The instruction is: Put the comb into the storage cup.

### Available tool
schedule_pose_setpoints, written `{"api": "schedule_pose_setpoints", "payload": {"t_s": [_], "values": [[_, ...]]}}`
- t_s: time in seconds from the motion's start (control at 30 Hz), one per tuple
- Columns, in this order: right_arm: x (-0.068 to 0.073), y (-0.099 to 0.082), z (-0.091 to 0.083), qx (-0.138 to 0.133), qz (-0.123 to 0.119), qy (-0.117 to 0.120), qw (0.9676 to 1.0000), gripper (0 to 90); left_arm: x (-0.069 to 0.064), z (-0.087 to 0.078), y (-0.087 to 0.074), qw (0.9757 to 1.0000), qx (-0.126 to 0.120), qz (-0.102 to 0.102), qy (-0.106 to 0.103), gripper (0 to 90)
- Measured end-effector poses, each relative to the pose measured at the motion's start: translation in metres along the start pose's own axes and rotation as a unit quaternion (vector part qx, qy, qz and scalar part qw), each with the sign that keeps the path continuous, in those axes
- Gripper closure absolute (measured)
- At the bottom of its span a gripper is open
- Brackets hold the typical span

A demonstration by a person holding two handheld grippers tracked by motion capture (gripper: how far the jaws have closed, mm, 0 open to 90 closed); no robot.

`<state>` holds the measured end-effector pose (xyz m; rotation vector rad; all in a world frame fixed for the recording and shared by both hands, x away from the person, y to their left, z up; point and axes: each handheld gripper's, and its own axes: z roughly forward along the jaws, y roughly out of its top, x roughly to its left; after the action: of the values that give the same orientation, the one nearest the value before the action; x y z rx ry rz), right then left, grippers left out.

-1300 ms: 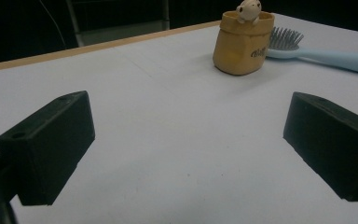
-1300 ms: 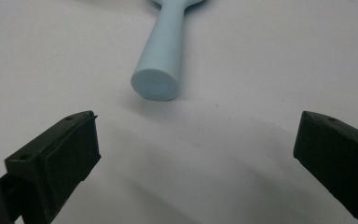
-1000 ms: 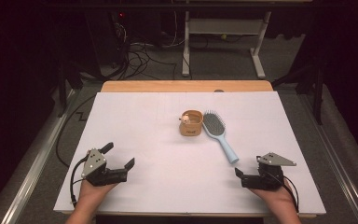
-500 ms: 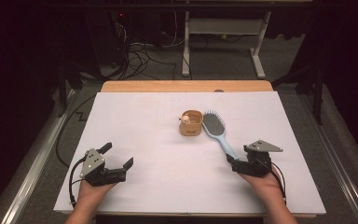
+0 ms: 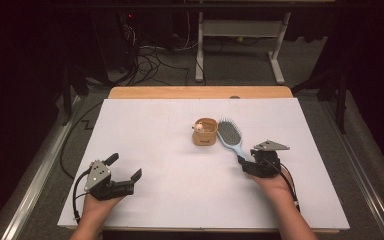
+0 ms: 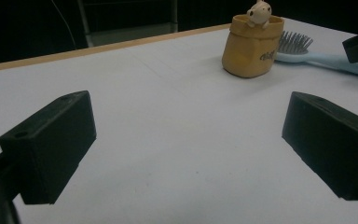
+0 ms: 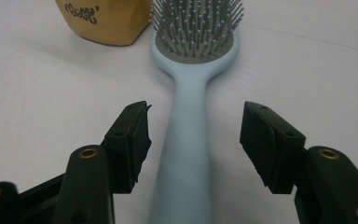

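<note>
jaws of the right gripper (image 7: 195, 140) spread around a pale blue hairbrush (image 7: 186, 135) handle, grey bristles up.

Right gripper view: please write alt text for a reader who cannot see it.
A light blue hairbrush lies bristles up on the white table, its handle running between the open jaws of the right gripper, which do not touch it. A tan pouch with dark lettering stands beside the brush head.
</note>
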<state>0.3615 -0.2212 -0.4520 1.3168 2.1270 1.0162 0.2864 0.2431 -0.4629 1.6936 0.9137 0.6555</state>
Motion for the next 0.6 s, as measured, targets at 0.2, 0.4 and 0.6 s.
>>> {"api": "schedule_pose_setpoints", "payload": {"t_s": [0.2, 0.4, 0.6], "values": [[0.0051, 0.0015, 0.0039, 0.012, -0.011, -0.011, 0.9998, 49.4, 0.0014, -0.0013, -0.0008, 1.0000, -0.001, -0.003, 0.002, 3.6], [0.0057, -0.0009, 0.0068, 0.025, -0.012, -0.016, 0.9995, 51.6, 0.0011, -0.0005, -0.0008, 1.0000, 0.001, -0.004, 0.001, 3.7], [0.0068, -0.0029, 0.0096, 0.034, -0.011, -0.028, 0.9990, 57.1, 0.0001, -0.0019, -0.0001, 1.0000, -0.001, -0.001, 0.002, 4.0]]}}
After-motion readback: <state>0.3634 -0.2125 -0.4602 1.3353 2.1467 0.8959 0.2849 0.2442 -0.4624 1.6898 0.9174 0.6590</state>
